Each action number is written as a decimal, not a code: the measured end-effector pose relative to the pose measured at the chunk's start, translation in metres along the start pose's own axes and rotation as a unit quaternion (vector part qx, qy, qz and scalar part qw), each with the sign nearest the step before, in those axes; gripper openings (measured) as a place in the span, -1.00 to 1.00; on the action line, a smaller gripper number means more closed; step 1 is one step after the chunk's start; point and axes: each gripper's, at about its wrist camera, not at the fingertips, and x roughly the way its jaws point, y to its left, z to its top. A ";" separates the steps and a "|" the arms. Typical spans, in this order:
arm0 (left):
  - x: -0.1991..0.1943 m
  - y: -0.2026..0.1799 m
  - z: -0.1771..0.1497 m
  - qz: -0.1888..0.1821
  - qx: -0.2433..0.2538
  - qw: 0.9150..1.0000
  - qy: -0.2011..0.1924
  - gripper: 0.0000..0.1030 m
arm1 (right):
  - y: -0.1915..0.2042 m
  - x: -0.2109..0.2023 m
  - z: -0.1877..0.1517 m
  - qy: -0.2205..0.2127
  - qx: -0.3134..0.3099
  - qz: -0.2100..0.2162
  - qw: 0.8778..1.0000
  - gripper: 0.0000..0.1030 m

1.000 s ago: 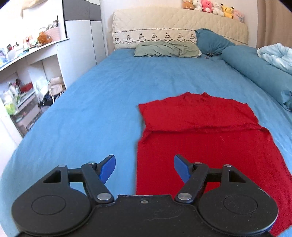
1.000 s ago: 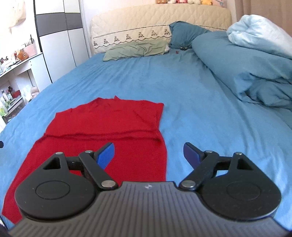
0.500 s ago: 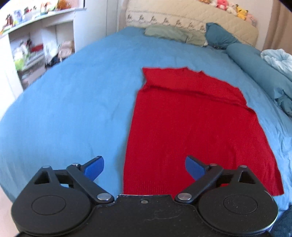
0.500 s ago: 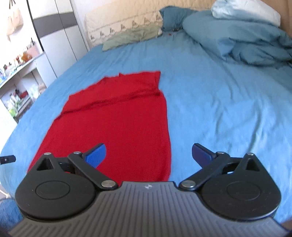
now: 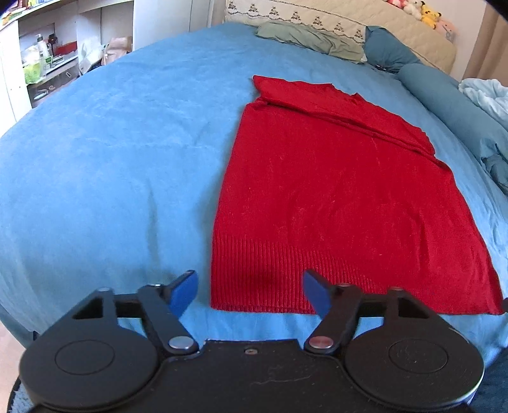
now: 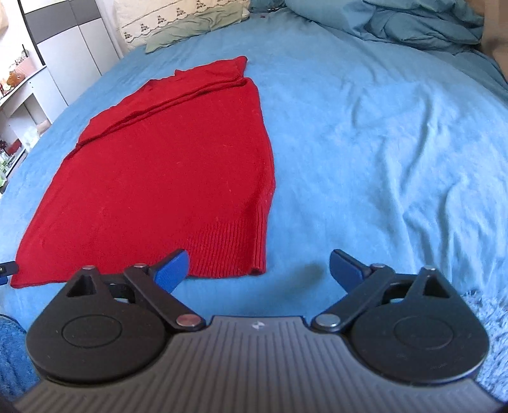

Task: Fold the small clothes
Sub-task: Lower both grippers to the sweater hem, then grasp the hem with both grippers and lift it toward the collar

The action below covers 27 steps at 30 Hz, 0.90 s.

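Left wrist view: left gripper [image 5: 249,294] jaws apart and closing, nothing clamped, poised over the ribbed hem corner of the red sweater [image 5: 333,197], flat on the blue bedsheet [image 5: 111,159].

Right wrist view: right gripper [image 6: 258,270] jaws fully apart, empty, near the opposite hem corner. Sleeves appear folded in; the body fold is judged outstanding.

Left wrist view: left claw [image 5: 249,294] body covers the bed [image 5: 111,159] edge below the red sweater [image 5: 333,197] hem. Plush toys [image 5: 422,12] on the headboard too small to identify. Shelf items [image 5: 38,60] indistinct. Right wrist view: pale blue duvet [image 6: 412,22] cut by top edge; sweater's near left corner meets the frame edge.
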 end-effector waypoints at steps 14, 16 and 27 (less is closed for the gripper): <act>0.011 0.008 -0.005 0.008 -0.013 1.000 0.008 -0.24 | 0.017 0.030 -0.001 0.000 -0.028 -0.007 1.000 0.10; 0.011 0.006 -0.005 0.005 -0.011 1.000 0.007 -0.37 | 0.019 0.031 -0.002 -0.001 -0.032 -0.005 0.999 -0.04; -0.002 0.008 0.001 -0.006 -0.017 1.000 -0.003 -0.90 | 0.022 0.024 0.004 -0.017 -0.035 -0.011 0.999 -0.60</act>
